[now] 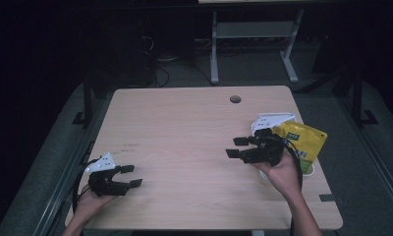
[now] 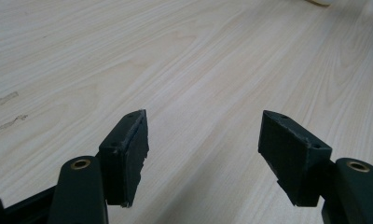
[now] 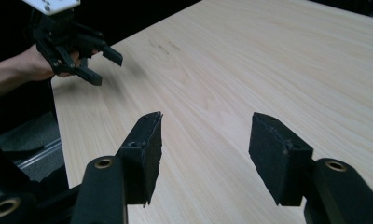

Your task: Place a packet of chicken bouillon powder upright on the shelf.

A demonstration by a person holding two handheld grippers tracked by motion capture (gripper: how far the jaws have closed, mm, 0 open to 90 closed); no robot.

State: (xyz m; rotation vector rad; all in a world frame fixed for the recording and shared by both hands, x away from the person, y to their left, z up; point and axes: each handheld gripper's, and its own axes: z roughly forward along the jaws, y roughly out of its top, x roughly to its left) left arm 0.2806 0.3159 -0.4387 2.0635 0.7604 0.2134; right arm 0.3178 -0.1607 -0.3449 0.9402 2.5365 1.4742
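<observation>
My left gripper (image 1: pixel 131 176) rests low over the near left corner of the light wooden table (image 1: pixel 184 132), jaws apart and pointing right, with only bare wood between them (image 2: pixel 204 126). Over the right side, my right gripper (image 1: pixel 238 147) is held above the table, open and pointing left, nothing between its jaws (image 3: pixel 205 128). In the right gripper view the left gripper (image 3: pixel 105 67) shows far off at the upper left, open, in a hand. A yellow pouch (image 1: pixel 302 140) lies just behind the right hand beside a white piece (image 1: pixel 270 120).
A round cable hole (image 1: pixel 235 99) sits near the table's far edge. Faint marks (image 1: pixel 130 146) show on the wood left of centre. A grey desk frame (image 1: pixel 253 44) stands on the floor beyond the table. The surroundings are dark.
</observation>
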